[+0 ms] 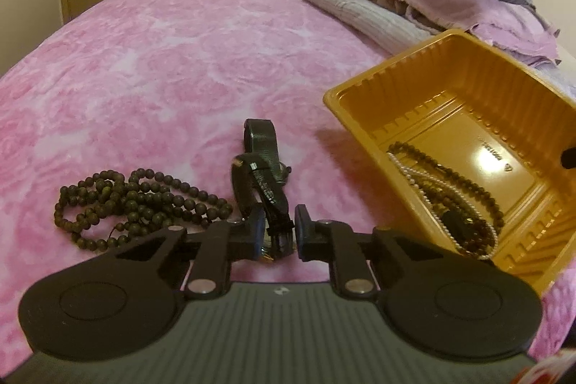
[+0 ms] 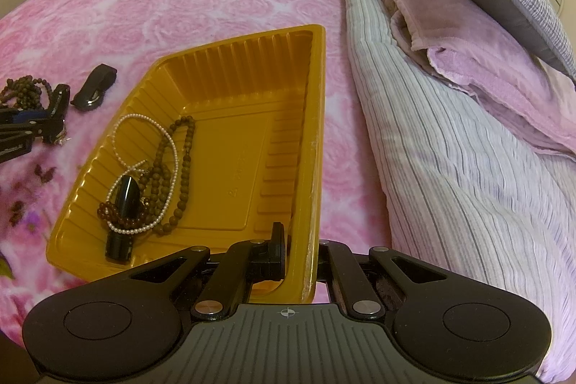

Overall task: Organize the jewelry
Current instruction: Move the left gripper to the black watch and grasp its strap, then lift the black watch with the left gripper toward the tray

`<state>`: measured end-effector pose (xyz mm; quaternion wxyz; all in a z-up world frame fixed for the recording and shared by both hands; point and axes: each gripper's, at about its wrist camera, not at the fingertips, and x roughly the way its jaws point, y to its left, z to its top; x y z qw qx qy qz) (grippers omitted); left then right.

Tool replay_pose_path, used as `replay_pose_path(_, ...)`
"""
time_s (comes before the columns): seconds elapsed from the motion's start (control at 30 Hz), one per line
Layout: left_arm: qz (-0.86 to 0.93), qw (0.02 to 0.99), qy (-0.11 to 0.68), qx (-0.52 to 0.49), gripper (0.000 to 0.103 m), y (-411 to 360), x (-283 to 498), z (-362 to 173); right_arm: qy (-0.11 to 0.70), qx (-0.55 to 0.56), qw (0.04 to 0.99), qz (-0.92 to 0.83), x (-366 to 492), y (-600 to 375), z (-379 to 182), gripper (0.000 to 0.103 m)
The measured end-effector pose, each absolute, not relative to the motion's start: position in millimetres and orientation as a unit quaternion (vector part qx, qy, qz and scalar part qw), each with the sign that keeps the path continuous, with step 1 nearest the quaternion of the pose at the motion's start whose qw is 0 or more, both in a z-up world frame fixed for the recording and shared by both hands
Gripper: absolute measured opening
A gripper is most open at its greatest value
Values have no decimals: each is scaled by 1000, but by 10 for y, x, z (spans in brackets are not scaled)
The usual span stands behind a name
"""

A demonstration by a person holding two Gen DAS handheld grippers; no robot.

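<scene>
On the pink bed (image 1: 180, 60), left claw (image 1: 278, 233) pinching a black watch strap (image 1: 277, 204), dark bead strand (image 1: 136, 200) beside it, right claw (image 2: 300, 258) clamped on yellow tray (image 2: 316, 132) wall, pearls (image 2: 144, 168) and beads inside.

tray (image 2: 248, 67): yellow ribbed plastic, tilted, one side lifted off bed | in tray: white pearl strand (image 2: 144, 146), brown bead strands (image 2: 180, 175), glossy black piece (image 2: 127, 195) (bunched at low corner) | watch (image 1: 264, 168): black strap, on bed left of tray | dark bead necklace (image 1: 136, 204): heaped on bed, just left of watch
</scene>
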<state>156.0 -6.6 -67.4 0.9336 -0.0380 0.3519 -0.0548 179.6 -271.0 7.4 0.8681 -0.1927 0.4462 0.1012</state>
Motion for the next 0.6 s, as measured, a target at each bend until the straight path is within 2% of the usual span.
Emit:
replay_pose_path(0.33,-109,919,374,-57,15,117,1089,-559,444,-193,869,103,1789,-2722,81,4)
replay_pose_path(0.6,-78,928,365,-5,19,144,883,-564,444,-193,869,102,1789,-2721,81,4)
